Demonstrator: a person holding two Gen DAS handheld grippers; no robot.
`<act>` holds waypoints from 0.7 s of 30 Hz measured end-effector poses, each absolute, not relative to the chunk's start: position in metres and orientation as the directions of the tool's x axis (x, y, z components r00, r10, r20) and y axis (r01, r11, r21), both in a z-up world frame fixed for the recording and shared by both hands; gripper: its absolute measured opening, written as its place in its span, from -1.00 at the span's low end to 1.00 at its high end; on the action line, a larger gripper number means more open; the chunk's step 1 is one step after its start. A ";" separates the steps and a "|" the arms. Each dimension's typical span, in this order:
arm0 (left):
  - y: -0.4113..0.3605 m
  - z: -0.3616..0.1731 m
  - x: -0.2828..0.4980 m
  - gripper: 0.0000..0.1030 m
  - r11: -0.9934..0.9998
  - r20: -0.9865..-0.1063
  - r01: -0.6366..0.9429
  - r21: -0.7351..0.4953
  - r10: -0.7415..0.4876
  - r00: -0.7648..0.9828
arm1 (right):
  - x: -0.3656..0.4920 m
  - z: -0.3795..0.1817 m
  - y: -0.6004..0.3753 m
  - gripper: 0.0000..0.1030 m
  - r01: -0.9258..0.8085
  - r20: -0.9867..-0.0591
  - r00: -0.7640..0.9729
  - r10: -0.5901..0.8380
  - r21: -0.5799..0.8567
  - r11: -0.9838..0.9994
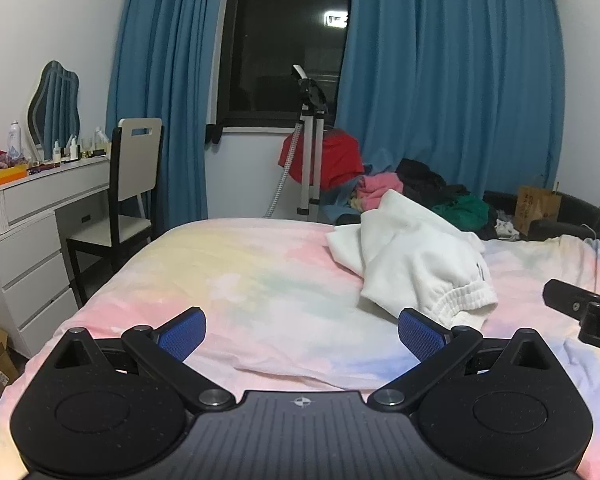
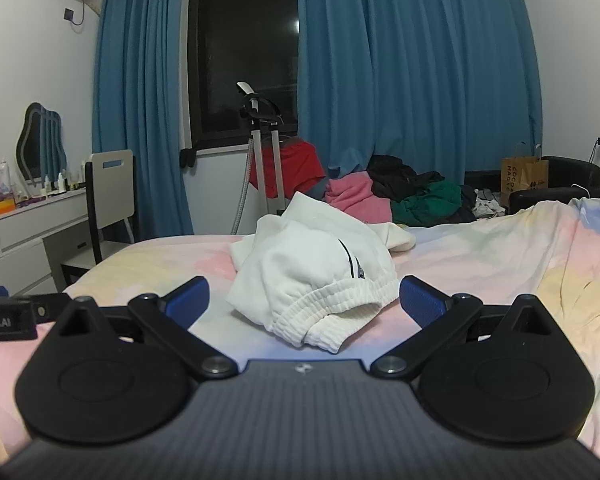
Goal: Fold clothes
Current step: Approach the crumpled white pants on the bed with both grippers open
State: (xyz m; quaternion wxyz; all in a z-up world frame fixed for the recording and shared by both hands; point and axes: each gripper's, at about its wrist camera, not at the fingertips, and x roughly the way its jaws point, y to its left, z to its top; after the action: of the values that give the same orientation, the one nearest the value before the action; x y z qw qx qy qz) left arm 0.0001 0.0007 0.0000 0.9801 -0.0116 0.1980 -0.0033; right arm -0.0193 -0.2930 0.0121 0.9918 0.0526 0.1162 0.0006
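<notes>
A crumpled white garment with an elastic hem lies on the pastel bedspread. It also shows in the right wrist view, straight ahead. My left gripper is open and empty above the bed, left of the garment. My right gripper is open and empty, its jaws wide on either side of the garment's elastic hem, just short of it. The right gripper shows at the right edge of the left wrist view; the left gripper shows at the left edge of the right wrist view.
A pile of clothes lies beyond the bed by the blue curtains. A stand with a red garment stands at the window. A white dresser and chair stand left of the bed. A black armchair holds a paper bag.
</notes>
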 end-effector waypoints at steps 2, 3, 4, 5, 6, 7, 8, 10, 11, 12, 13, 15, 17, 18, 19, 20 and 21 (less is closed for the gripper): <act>0.003 0.000 0.001 1.00 1.000 -0.376 0.004 -0.027 -0.014 0.926 | -0.018 0.012 -0.293 1.00 0.011 -0.228 0.974 0.012 0.100 0.995; 0.004 0.000 0.001 1.00 1.000 -0.370 0.004 -0.029 -0.015 0.929 | -0.018 0.011 -0.293 1.00 0.010 -0.226 0.974 0.013 0.101 0.995; 0.005 0.000 0.001 1.00 1.000 -0.364 0.005 -0.030 -0.016 0.931 | -0.017 0.011 -0.293 1.00 0.008 -0.224 0.974 0.015 0.101 0.995; 0.006 0.000 0.001 1.00 0.999 -0.358 0.006 -0.032 -0.017 0.933 | -0.016 0.011 -0.292 1.00 0.007 -0.222 0.975 0.016 0.102 0.995; 0.004 0.000 0.000 1.00 1.000 -0.350 0.005 -0.024 -0.013 0.937 | -0.015 0.010 -0.292 1.00 0.005 -0.221 0.975 0.018 0.102 0.995; 0.002 0.000 -0.002 1.00 1.000 -0.341 0.003 -0.013 -0.007 0.940 | -0.015 0.010 -0.292 1.00 0.004 -0.219 0.976 0.019 0.103 0.995; -0.001 0.000 -0.005 1.00 1.000 -0.332 0.000 -0.002 -0.001 0.943 | -0.014 0.010 -0.292 1.00 0.002 -0.217 0.976 0.020 0.103 0.995; -0.002 0.002 -0.007 1.00 1.000 -0.321 0.002 0.002 -0.001 0.947 | -0.012 0.009 -0.291 1.00 -0.001 -0.213 0.977 0.023 0.104 0.995; -0.003 0.003 -0.009 1.00 1.000 -0.317 0.003 0.003 -0.002 0.949 | -0.012 0.009 -0.291 1.00 -0.001 -0.211 0.977 0.023 0.104 0.995; -0.003 0.003 -0.010 1.00 1.000 -0.312 0.005 0.004 -0.003 0.950 | -0.015 0.010 -0.290 1.00 0.003 -0.211 0.977 0.018 0.098 0.995; -0.004 0.004 -0.011 1.00 1.000 -0.308 0.006 0.005 -0.004 0.952 | -0.018 0.010 -0.290 1.00 0.007 -0.211 0.977 0.012 0.092 0.996; -0.006 0.003 -0.012 1.00 1.000 -0.300 0.005 0.015 0.000 0.954 | -0.023 0.012 -0.289 1.00 0.017 -0.212 0.977 0.000 0.081 0.997; -0.007 0.002 -0.012 1.00 1.000 -0.293 0.004 0.025 0.004 0.956 | -0.023 0.013 -0.289 1.00 0.035 -0.226 0.974 -0.017 0.075 0.997; -0.008 0.001 -0.013 1.00 1.000 -0.290 0.003 0.030 0.006 0.957 | -0.023 0.013 -0.291 1.00 0.034 -0.228 0.973 -0.014 0.083 0.996; -0.009 0.000 -0.013 1.00 0.999 -0.286 0.002 0.035 0.008 0.958 | -0.023 0.013 -0.292 1.00 0.033 -0.230 0.973 -0.011 0.091 0.995; -0.010 -0.001 -0.013 1.00 0.999 -0.282 0.002 0.040 0.010 0.959 | -0.022 0.013 -0.294 1.00 0.034 -0.231 0.973 -0.009 0.102 0.994; -0.011 -0.001 -0.014 1.00 0.999 -0.280 0.000 0.046 0.013 0.960 | -0.021 0.013 -0.295 1.00 0.038 -0.233 0.972 -0.013 0.106 0.994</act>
State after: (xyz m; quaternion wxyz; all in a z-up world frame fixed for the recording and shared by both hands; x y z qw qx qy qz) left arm -0.0136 -0.0107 -0.0011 0.9897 0.0229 0.1414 0.0033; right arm -0.0210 -0.2950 0.0133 0.9916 0.0551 0.1166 -0.0128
